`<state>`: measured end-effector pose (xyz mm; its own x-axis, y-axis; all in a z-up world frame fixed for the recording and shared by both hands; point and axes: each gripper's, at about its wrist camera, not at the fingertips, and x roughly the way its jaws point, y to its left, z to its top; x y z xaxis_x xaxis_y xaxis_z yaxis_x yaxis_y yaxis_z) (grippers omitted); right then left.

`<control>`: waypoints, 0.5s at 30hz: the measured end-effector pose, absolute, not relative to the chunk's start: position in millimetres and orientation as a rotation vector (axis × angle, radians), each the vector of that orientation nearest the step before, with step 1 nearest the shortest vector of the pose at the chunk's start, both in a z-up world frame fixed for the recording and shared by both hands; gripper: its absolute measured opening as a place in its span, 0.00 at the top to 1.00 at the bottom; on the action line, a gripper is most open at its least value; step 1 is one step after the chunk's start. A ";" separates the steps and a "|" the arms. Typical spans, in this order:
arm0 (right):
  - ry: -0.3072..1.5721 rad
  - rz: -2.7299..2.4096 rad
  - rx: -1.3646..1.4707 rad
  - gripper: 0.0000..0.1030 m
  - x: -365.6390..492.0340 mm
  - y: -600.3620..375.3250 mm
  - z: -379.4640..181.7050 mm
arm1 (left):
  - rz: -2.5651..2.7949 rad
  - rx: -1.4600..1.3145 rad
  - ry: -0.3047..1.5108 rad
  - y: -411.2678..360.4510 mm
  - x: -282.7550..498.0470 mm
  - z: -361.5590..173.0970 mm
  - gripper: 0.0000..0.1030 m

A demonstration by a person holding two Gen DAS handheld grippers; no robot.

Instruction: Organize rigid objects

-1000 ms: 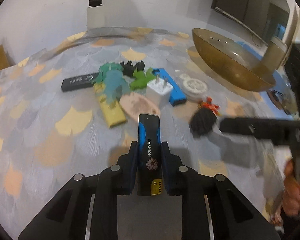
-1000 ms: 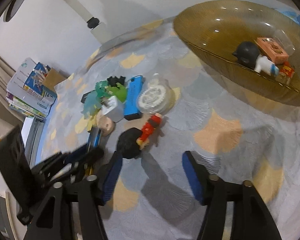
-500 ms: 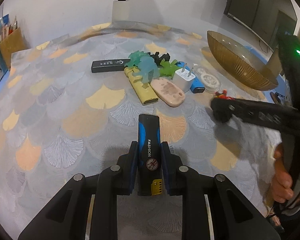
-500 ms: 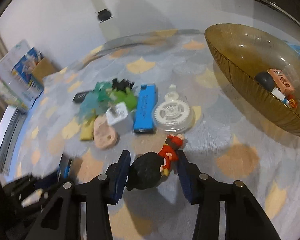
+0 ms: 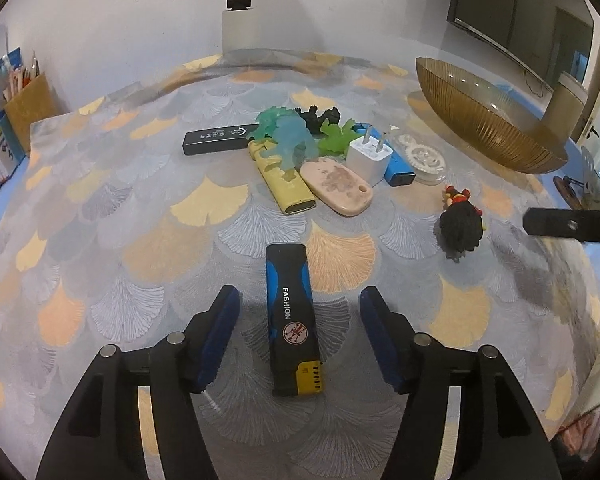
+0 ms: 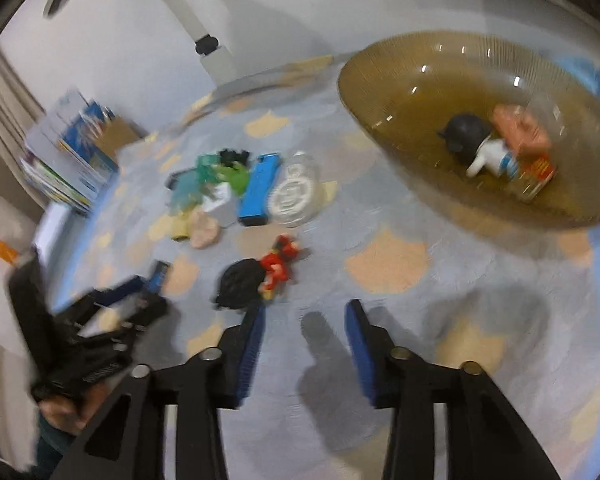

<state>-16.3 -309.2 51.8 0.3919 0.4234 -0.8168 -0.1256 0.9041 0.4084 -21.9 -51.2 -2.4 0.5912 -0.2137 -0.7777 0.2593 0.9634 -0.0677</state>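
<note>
Hovering spread over the freed lighter
Left gripper (image 5: 298, 330) fingers wide, black-blue lighter (image 5: 293, 324) flat on table (image 5: 100, 216) between them; right gripper (image 6: 304, 346) also wide, empty, risks knocking the figurine (image 6: 256, 280) aside.

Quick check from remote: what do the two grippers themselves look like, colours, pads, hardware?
Both match. The left gripper has matte black angular fingers with triangular cut-outs, round silver pivot pins, and ribbed blue pads on the inner faces. The right gripper shows the same black frame, silver pins and blue pads, though blurred. No cables or markings are visible.
</note>
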 end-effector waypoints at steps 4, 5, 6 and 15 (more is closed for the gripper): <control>1.120 0.366 0.347 0.17 -15.8 -275.8 47.2 | -0.268 0.063 0.893 -52.0 -22.7 -2.3 0.49; 1.120 0.345 0.326 0.17 -13.4 -266.1 46.5 | -0.270 0.063 0.890 -52.0 -23.2 -2.1 0.52; 1.122 0.329 0.303 0.17 -10.3 -258.8 45.5 | -0.269 0.064 0.889 -52.0 -23.5 -2.0 0.52; 1.094 0.205 -0.004 0.64 9.3 -205.7 33.6 | -0.280 0.070 0.885 -51.8 -23.9 -0.6 0.60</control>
<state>9.3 -205.7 33.6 0.4420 0.1637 -0.8819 -0.1672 0.9810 0.0983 -23.9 -51.8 -0.6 0.5998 -0.2120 -0.7716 0.2700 0.9613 -0.0543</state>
